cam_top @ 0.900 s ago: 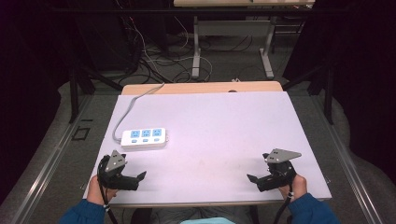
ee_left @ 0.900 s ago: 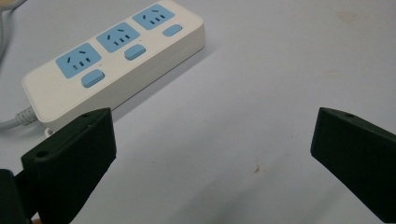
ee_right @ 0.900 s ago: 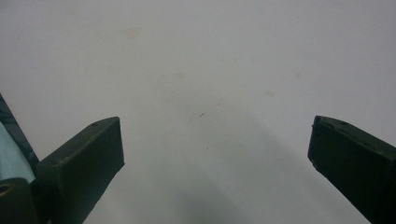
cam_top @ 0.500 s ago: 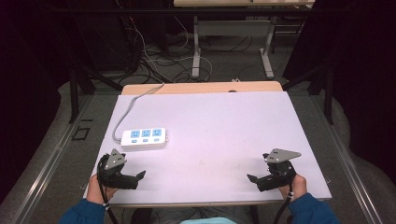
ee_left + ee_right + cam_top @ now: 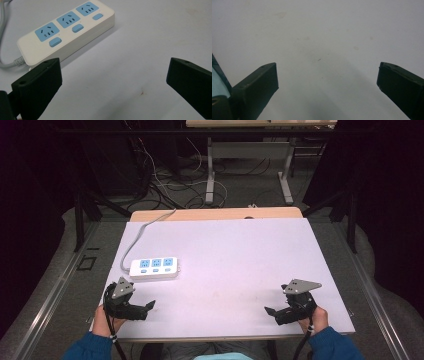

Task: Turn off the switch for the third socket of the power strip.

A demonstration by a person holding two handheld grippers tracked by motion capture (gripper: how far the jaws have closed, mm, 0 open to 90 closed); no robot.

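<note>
Nothing moved; white table [image 5: 225, 265], cables on floor [image 5: 165, 190] beyond.

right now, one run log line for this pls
left gripper: open, empty | right gripper: open, empty | power strip: on table, untouched

From my seat the power strip [image 5: 66, 32] looks like smooth white plastic with a slight sheen, blue sockets. Under it the table [image 5: 235, 260] top's matt pale, wood strip at its far edge. Gripper jaws look matt black plastic.
</note>
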